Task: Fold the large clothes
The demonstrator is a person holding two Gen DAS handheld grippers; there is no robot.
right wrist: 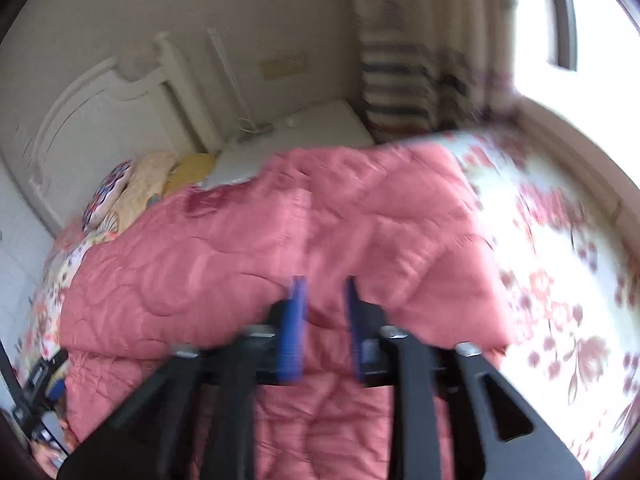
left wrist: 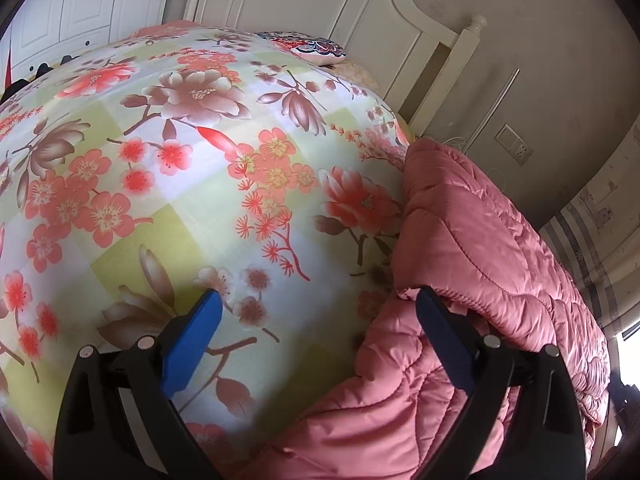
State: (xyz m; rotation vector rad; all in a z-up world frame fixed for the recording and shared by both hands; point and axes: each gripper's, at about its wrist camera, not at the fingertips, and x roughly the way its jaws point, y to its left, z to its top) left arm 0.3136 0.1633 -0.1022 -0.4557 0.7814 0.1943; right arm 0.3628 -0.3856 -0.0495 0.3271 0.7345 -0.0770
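Pink quilted coat (left wrist: 472, 240): lies on the floral bed cover (left wrist: 168, 152).
My left hand-held gripper (left wrist: 318, 306): jaws spread wide, holding nothing.
My right hand-held gripper (right wrist: 323, 292): blurred; jaws narrowly apart over the coat; grip undeterminable.

Pink quilted coat (right wrist: 280, 232), floral bedspread (right wrist: 560, 248), blurred

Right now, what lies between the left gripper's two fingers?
In the left wrist view, the left gripper stands open over bare floral bedsheet; the pink quilted coat only reaches its right-hand finger.
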